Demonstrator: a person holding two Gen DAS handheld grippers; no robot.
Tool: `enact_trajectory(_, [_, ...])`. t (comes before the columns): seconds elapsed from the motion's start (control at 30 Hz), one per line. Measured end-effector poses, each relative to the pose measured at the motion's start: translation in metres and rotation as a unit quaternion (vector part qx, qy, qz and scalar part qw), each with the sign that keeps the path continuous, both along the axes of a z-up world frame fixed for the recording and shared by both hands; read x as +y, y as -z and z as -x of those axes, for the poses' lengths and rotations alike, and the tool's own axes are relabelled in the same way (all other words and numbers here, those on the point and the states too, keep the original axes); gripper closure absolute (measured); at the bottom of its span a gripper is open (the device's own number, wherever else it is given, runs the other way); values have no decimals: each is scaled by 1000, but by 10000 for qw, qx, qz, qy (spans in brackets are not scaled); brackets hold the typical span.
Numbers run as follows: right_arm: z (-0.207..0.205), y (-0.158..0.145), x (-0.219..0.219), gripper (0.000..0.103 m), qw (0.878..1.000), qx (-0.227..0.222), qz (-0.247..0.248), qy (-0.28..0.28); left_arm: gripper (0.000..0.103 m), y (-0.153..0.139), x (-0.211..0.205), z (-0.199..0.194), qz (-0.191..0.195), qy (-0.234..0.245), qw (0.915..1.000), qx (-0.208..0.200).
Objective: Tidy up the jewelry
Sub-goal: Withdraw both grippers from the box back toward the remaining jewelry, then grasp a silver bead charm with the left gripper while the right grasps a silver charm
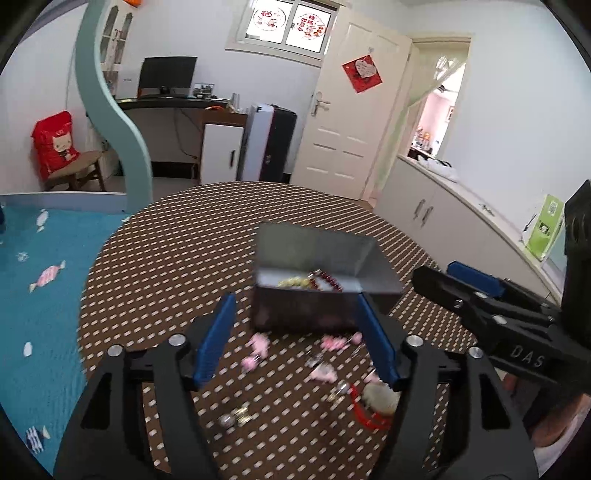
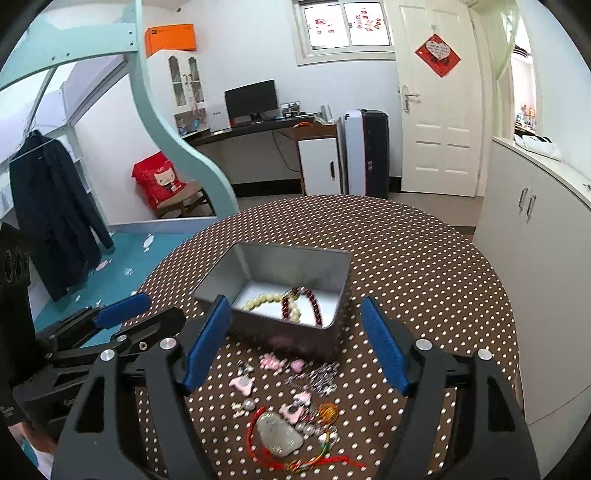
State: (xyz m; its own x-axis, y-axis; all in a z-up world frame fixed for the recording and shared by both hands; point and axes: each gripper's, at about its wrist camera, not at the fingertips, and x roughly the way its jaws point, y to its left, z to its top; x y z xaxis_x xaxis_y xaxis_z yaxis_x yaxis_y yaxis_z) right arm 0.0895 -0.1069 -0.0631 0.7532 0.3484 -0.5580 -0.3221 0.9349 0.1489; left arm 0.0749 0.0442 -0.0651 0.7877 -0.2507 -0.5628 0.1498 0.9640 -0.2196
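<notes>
My left tongs (image 1: 295, 336) and right tongs (image 2: 295, 341) both hung wide open, holding nothing. The open metal tin (image 2: 284, 266) sat at twelve o'clock on the dotted table (image 2: 424, 258), bead bracelets (image 2: 295, 304) inside, loose jewelry (image 2: 284, 391) scattered toward six o'clock.

Black angular claw (image 2: 295, 339) frames with 2 blue finger pads (image 2: 207, 343), silver screws, white "DAS" lettering

Light: bright, even daylight from the window (image 2: 347, 26), which is overexposed.
Blur: left wrist view smeared by motion, the metal tin (image 1: 314, 288) soft; right wrist view sharp.
Edges: fisheye bending, black corner vignette.
</notes>
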Motion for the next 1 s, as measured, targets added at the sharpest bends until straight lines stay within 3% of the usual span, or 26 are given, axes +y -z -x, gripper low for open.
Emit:
enact_trajectory(0.33, [20,22,20,24,9990,154,352,-243,27,19,33,36,-434,-427,9977,287])
enact_trajectory(0.53, [26,39,25,24,9979,372,434,-300,27,34,39,37,-502,-348,9969,504])
enact_trajectory(0.67, [29,55,30,24,9962,571,481,-453,43,45,34,34,-415,-18,9972,616])
enact_trajectory(0.73, [32,62,34,24,9948,584,574,-612,52,50,30,31,-553,2,9964,646])
enact_trajectory(1.0, [30,67,32,29,9942,623,641,-601,73,69,25,23,-736,89,9936,848])
